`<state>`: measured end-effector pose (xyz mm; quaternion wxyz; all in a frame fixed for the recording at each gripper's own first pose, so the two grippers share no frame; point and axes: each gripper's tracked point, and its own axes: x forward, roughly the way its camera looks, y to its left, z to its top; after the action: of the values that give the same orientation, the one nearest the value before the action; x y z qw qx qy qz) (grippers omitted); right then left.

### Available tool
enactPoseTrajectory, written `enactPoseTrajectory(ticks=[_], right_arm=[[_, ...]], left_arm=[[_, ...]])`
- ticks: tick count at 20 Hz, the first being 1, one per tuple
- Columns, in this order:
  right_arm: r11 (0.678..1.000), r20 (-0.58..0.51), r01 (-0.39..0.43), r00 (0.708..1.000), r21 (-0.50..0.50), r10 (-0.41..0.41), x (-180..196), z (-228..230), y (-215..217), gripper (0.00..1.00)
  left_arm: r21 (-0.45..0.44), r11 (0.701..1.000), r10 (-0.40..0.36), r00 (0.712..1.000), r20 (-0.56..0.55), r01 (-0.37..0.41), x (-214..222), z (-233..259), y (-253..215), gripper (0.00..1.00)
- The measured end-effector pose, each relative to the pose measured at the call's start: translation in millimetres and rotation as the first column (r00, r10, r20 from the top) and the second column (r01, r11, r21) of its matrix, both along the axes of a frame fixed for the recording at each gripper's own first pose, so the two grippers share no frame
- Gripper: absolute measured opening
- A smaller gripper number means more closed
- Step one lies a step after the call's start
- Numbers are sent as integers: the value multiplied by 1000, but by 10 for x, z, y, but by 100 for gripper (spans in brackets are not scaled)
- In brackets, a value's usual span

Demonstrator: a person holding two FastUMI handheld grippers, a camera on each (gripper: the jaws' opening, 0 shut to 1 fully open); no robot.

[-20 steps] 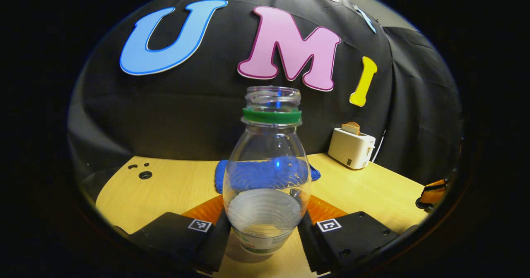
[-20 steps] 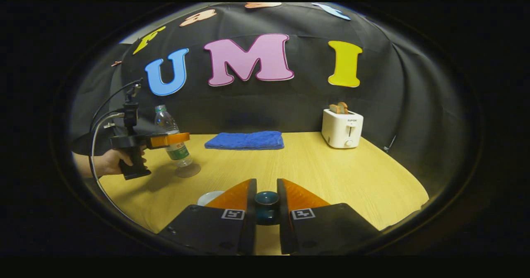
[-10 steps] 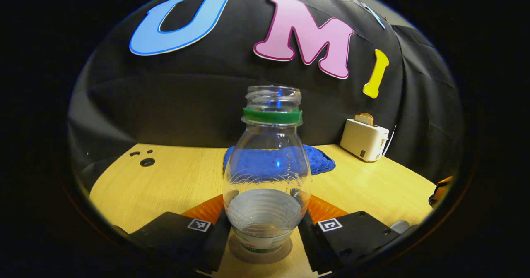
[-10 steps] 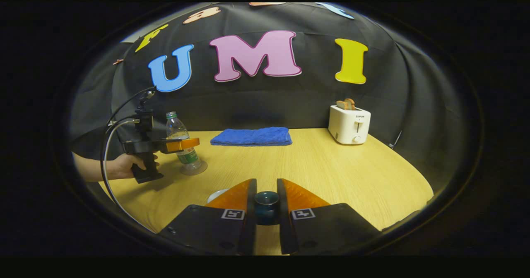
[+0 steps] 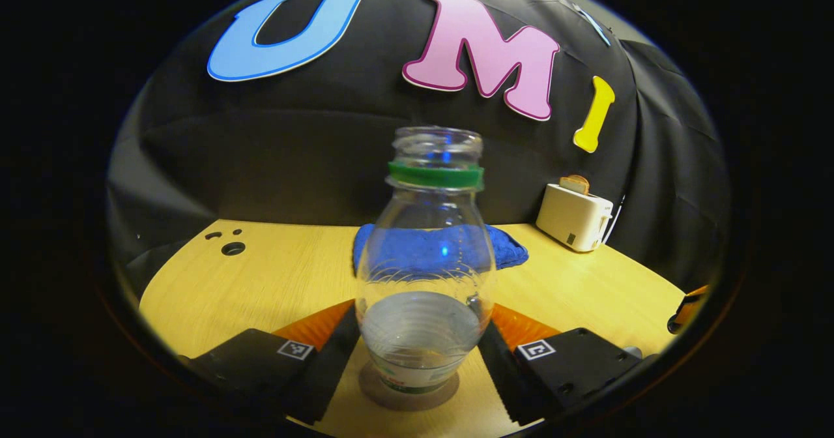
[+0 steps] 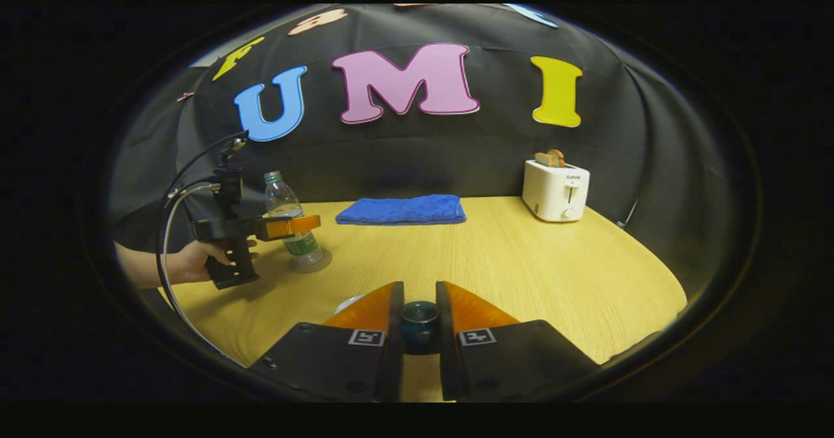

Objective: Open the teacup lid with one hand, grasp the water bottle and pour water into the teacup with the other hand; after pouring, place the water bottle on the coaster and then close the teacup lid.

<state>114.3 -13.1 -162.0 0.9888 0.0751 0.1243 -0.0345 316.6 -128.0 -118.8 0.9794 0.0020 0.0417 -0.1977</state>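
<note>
Black cloth backs a pale wooden surface (image 6: 495, 262), where a folded blue towel (image 6: 402, 209) lies at the far edge and a white toaster (image 6: 555, 189) with bread in its slots stands to the right of it.

Seen from the left gripper view, the water bottle (image 5: 427, 268) stands upright between the fingers of the left hand-held gripper (image 5: 422, 343), its uncapped neck ringed in green and water filling only its lower part. Its base rests on a round brownish coaster (image 5: 408, 394) on the surface. Both dark pads sit against the bottle's sides, so the left hand-held gripper is grasping the water bottle. The right gripper view shows the same pair at far left: a hand (image 6: 195, 260) holds the handle, and the orange fingers (image 6: 290, 225) cross the bottle at mid-height, above the coaster.

Nearer the viewer in the right gripper view, the right hand-held gripper (image 6: 419, 324) has its orange fingers drawn close around a small dark teal knob, the teacup lid (image 6: 419, 314), which sits squarely between them. Both fingers press its sides, so it is clenched on the lid. A sliver of white rim, apparently the teacup (image 6: 348, 304), peeks out just left of the left finger; whether the lid touches it cannot be told. Bottle and lid are well apart.
</note>
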Motion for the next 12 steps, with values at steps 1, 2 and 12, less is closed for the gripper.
enactPoseTrajectory(ticks=[1, 2, 12], right_arm=[[1000, 1, 0, 1000, 0, 0, -1, 8, -7, 26], [1000, 3, 1, 1000, 2, -1, 12, 6, -14, 26], [998, 22, -51, 998, 29, 51, 152, 106, 161, 26]], left_arm=[[1, 1000, -4, 1000, -2, 4, -33, 15, -3, 98], [9, 1000, 0, 1000, -7, 1, -72, 19, 5, 98], [51, 998, 38, 995, -95, -33, -726, -88, 261, 97]])
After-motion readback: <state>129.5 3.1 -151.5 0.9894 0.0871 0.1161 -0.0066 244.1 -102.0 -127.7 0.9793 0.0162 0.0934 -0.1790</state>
